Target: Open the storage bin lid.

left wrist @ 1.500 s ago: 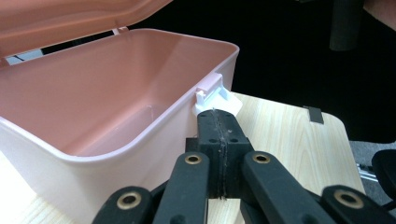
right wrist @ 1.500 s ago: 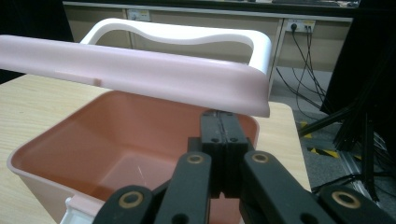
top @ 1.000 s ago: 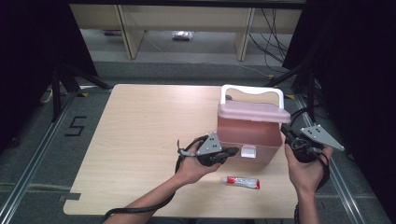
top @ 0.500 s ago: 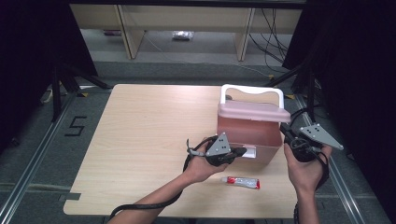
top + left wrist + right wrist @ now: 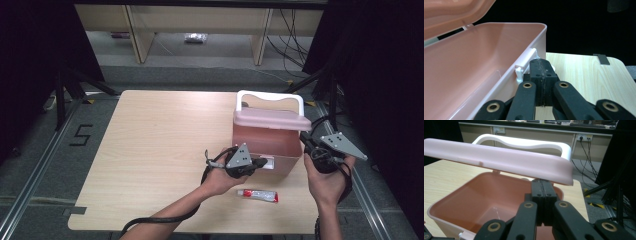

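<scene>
Right tool props pink lid; left tool touches latch.

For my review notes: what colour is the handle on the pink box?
White. The handle shows best in the right gripper view, arching behind the raised lid.

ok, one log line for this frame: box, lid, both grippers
pink box: on table | lid: ajar | left gripper: shut, at front latch | right gripper: shut, under lid edge | tube: on table
</scene>
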Tool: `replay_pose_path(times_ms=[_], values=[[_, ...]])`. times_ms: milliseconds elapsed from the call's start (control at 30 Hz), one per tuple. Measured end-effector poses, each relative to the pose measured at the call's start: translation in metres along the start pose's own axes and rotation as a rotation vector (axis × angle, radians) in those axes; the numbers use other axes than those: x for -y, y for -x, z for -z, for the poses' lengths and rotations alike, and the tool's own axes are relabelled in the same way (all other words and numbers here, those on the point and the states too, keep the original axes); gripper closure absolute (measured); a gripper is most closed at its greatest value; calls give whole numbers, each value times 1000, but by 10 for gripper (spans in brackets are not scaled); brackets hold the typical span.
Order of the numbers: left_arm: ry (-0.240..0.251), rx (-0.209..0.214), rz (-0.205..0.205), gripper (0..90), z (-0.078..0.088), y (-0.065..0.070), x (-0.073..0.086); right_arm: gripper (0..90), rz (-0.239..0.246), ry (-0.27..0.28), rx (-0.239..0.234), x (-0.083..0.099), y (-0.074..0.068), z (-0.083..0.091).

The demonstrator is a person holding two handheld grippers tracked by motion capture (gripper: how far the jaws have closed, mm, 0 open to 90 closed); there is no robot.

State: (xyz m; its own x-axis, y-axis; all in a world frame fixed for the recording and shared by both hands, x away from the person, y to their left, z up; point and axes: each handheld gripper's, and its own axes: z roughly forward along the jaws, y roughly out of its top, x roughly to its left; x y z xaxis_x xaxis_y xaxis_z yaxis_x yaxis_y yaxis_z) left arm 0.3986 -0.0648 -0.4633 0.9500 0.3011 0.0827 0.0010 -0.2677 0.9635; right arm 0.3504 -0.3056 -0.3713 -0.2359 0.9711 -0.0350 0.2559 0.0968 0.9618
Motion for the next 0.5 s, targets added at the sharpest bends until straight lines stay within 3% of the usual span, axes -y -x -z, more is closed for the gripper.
replay_pose_path(times_ms=[133, 167, 500], values=[[-10, -7, -12, 894, -3, 3, 1, 900, -3, 8, 2, -1, 0, -1], [-12, -7, -14, 894, -3, 4, 1, 900, -22, 16, 6, -1, -1, -1], [-10, -26, -25, 894, -5, 6, 2, 900, -16, 42, 11, -10, 0, -5]])
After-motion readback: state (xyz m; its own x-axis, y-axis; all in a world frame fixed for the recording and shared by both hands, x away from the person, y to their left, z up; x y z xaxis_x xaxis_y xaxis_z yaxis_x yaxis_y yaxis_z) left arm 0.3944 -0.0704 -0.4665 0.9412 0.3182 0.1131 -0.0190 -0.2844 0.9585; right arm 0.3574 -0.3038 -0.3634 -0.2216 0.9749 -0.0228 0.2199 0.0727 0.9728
